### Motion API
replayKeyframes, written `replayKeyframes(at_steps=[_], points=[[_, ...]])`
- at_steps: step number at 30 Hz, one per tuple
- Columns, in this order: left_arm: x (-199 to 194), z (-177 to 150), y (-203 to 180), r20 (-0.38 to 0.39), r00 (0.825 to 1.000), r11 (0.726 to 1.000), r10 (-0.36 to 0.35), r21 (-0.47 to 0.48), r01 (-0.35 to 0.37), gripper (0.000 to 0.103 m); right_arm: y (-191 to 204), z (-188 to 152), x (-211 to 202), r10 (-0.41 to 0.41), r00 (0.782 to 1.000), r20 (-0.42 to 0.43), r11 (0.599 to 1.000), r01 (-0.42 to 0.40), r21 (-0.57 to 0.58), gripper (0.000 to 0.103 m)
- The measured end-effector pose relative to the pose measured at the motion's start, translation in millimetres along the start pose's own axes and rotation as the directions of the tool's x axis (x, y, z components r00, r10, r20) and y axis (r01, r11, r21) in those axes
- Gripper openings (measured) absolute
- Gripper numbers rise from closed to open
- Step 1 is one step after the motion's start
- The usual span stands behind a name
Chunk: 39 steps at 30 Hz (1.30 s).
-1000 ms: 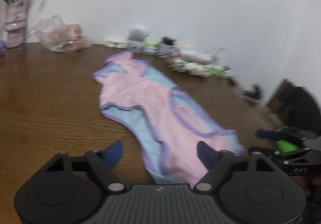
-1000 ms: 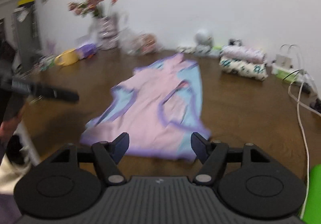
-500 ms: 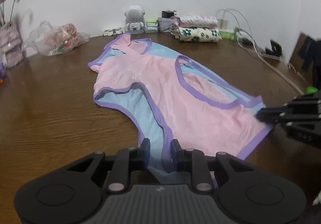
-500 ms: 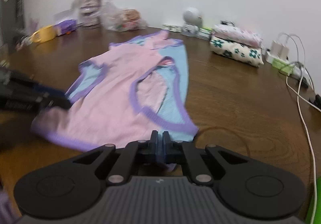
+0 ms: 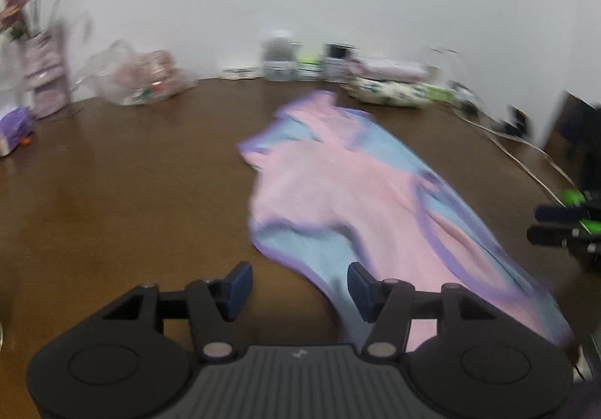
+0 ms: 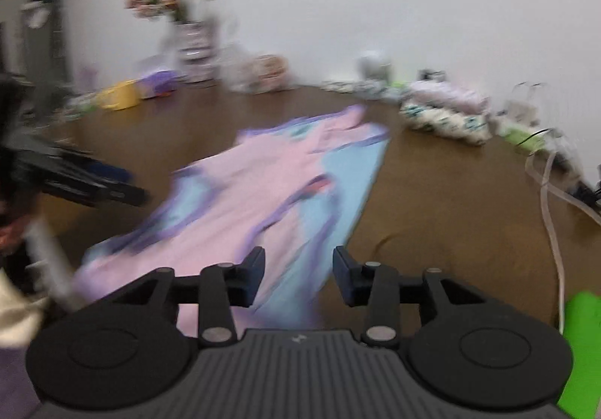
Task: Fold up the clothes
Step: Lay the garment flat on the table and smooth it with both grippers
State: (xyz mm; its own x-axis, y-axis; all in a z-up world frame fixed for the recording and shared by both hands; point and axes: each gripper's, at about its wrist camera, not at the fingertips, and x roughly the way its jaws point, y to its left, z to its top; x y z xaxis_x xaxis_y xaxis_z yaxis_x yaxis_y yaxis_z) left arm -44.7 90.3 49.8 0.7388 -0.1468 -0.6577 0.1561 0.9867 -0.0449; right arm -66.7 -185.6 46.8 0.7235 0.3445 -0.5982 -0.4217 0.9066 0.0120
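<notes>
A pink and light-blue garment with purple trim lies spread on the brown wooden table; it also shows in the right wrist view. My left gripper is open and empty, over the garment's near blue edge. My right gripper is open and empty, over the garment's near hem. The other gripper shows at the right edge of the left wrist view and at the left of the right wrist view. Both views are blurred.
Folded clothes lie stacked at the back right. A flower vase, a plastic bag, a yellow cup and small items line the back. White cables run along the table's right side.
Both grippers were shut on the garment's near edge half a second ago; both have opened and let go. The views have shifted and the garment lies farther right in the left wrist view.
</notes>
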Motion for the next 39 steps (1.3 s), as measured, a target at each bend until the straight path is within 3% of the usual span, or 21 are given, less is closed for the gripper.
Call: replayKeyframes(at_steps=[3,6,7,9,11,13,20,23,25,29,33,38,39], points=[[25,12,-1,-0.014,1.000,1.000,0.013,-0.007,-0.013,0.054,-8,15,20,-0.046,0.998,0.032,0.998,0.045,0.041,0.037],[35,13,-11,-0.022,1.000,0.998,0.021,0.062,-0.020,0.053,-8,16,37,-0.037,0.999,0.010,0.999,0.037,0.024,0.036],[39,12,-15,-0.031,0.999,0.996,0.027,0.088,-0.024,0.051,-6,15,40,-0.030,1.000,0.001,0.999,0.030,0.012,0.032],[41,7,-24,-0.042,0.999,0.990,0.034,0.141,-0.028,0.033,0,10,45,-0.016,1.000,-0.016,1.000,0.016,-0.021,0.020],[37,3,-31,-0.032,0.998,0.983,0.047,0.180,-0.040,0.030,8,7,45,-0.015,1.000,-0.019,0.999,0.014,-0.049,0.008],[34,1,-35,-0.032,0.998,0.978,0.062,0.201,-0.054,0.029,10,6,42,-0.040,0.999,-0.011,0.998,0.039,-0.050,0.003],[33,-3,-25,-0.012,0.999,0.987,0.033,0.155,-0.030,0.031,-29,-3,19,-0.165,0.986,0.019,0.977,0.161,0.140,0.004],[34,-1,-22,-0.014,0.998,0.990,0.059,0.131,-0.057,0.040,-47,-9,8,-0.206,0.978,0.020,0.954,0.196,0.228,0.020],[32,2,-21,-0.029,0.997,0.990,0.078,0.122,-0.074,0.038,-54,-11,0,-0.219,0.975,0.035,0.943,0.203,0.265,0.024],[23,7,-26,-0.025,1.000,0.996,0.005,0.093,-0.003,0.040,-29,-1,8,-0.052,0.996,0.067,0.980,0.038,0.197,0.030],[31,9,-31,-0.047,0.996,0.995,-0.070,0.064,0.073,0.048,-4,8,22,0.122,0.990,0.064,0.983,-0.129,0.133,0.031],[42,11,-37,-0.070,0.984,0.986,-0.165,0.026,0.167,0.043,12,8,41,0.207,0.978,0.015,0.972,-0.207,0.110,0.031],[44,12,-38,-0.075,0.980,0.982,-0.184,0.018,0.185,0.037,15,7,43,0.222,0.975,0.010,0.970,-0.221,0.103,0.031]])
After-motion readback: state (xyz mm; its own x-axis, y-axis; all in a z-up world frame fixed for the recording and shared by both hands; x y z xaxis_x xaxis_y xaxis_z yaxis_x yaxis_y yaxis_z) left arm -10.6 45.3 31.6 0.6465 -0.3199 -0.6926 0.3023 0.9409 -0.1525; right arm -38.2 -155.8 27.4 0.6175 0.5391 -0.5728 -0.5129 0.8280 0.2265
